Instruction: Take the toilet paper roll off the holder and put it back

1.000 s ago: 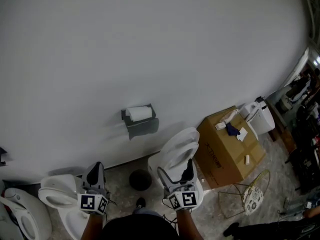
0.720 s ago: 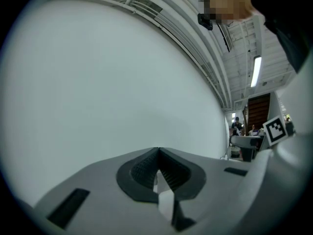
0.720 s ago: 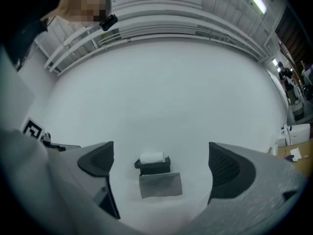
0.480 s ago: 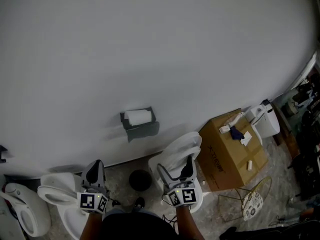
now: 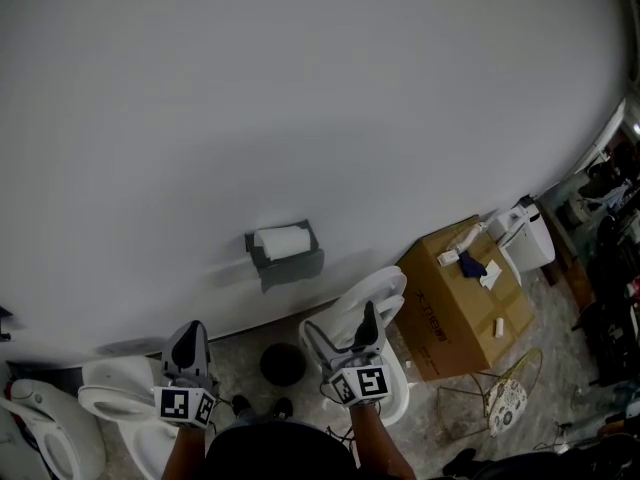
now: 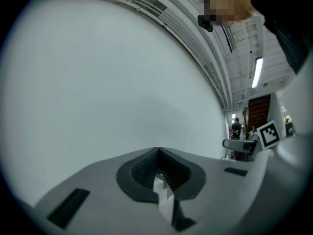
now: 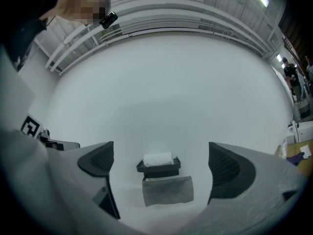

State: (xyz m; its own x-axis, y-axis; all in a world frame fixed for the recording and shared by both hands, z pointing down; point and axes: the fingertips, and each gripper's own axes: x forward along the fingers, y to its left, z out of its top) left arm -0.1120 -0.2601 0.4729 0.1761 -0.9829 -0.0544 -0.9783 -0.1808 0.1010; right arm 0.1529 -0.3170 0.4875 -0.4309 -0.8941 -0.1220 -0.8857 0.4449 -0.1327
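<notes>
A white toilet paper roll (image 5: 280, 241) lies in a dark grey wall holder (image 5: 290, 264) low on the white wall. In the right gripper view the toilet paper roll (image 7: 158, 159) sits in the holder (image 7: 166, 190) straight ahead, some way off. My right gripper (image 5: 340, 322) is open and empty, held below and to the right of the holder; the right gripper (image 7: 161, 161) frames the roll between its fingers. My left gripper (image 5: 188, 336) hangs lower left of the holder. The left gripper (image 6: 158, 153) is shut, facing bare wall.
A white toilet (image 5: 368, 302) stands under my right gripper, and another toilet (image 5: 115, 393) under the left. A black round object (image 5: 283, 363) sits on the floor between them. A cardboard box (image 5: 460, 303) with small items and a wire basket (image 5: 505, 393) stand at the right.
My right gripper has risen a little toward the wall and holder. The left gripper has stayed where it was. The roll has not moved.
</notes>
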